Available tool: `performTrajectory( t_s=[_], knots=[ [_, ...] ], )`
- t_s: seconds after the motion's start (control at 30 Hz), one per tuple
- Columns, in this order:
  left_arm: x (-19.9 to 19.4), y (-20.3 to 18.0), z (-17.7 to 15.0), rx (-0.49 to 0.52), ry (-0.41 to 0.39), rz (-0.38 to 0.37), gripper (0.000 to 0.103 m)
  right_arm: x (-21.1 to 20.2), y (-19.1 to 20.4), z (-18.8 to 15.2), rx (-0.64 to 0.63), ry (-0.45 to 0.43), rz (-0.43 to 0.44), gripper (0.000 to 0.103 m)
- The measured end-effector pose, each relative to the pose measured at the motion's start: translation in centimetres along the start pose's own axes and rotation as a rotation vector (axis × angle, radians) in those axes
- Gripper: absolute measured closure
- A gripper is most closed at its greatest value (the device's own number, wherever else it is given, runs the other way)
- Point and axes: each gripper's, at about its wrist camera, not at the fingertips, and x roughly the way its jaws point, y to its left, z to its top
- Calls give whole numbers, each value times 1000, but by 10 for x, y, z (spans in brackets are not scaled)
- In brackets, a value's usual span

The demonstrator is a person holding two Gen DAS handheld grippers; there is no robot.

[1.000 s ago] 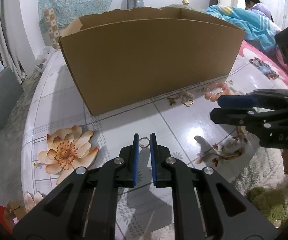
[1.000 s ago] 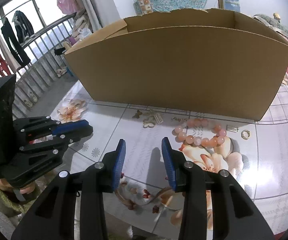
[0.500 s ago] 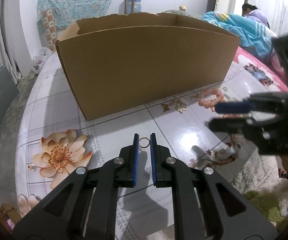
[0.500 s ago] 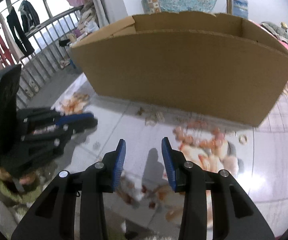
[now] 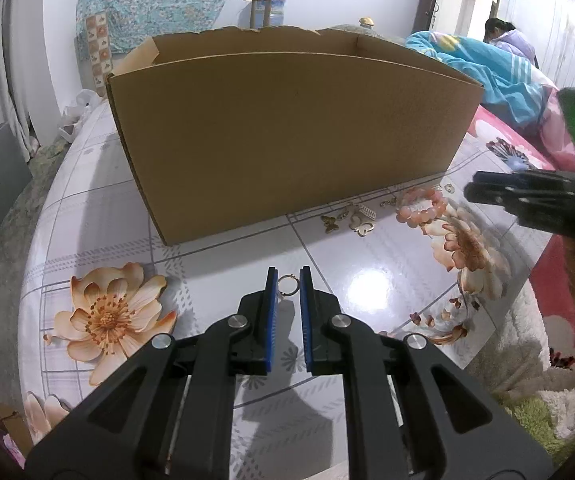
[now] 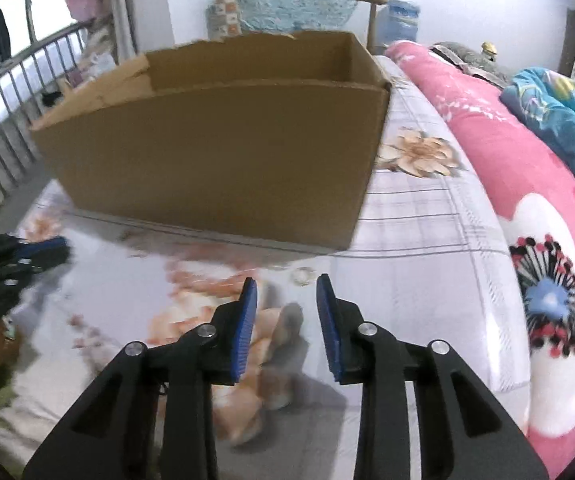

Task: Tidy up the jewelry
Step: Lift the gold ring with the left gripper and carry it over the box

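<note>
Floral tablecloth (image 5: 367, 280) under a cardboard box (image 5: 287, 132) at 12 o'clock, beside a pink bed (image 6: 507, 184). Left gripper (image 5: 288, 284) pinched on a small gold ring (image 5: 287, 282), with bead bracelet (image 5: 421, 205) and gold charms (image 5: 347, 220) lying at 1 o'clock against the box. Right gripper (image 6: 286, 292) spread wide over the blurred cloth, another ring (image 6: 302, 275) just ahead at 12 o'clock.

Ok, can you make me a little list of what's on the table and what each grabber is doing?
left gripper: fingers shut on small gold ring
right gripper: open, holding nothing
box: cardboard box, open top, behind the jewelry
loose jewelry: pink bead bracelet, gold butterfly charms, in front of the box
table: glossy, flower print
</note>
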Motion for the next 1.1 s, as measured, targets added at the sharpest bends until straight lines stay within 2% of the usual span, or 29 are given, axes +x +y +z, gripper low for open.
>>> performTrajectory(
  t_s=[0.1,0.23,0.3,0.43,0.57,0.87,1.1],
  knots=[
    [1,0,1,1,-2,-1,93,16,-5,1,-23,26,12,76],
    [5,0,2,-5,6,3,93,21,-3,5,-78,11,20,80],
    [7,0,2,-13,6,4,93,24,-4,7,-96,18,44,85],
    [8,0,3,-14,4,6,93,26,-8,12,-120,35,97,90],
    [6,-1,3,-7,1,14,93,27,-13,15,-99,45,142,92],
    [0,-3,3,5,-7,24,93,14,-19,3,-37,31,146,92],
    [-6,-3,5,12,-27,13,93,-14,-24,2,32,-21,157,92]
  ],
)
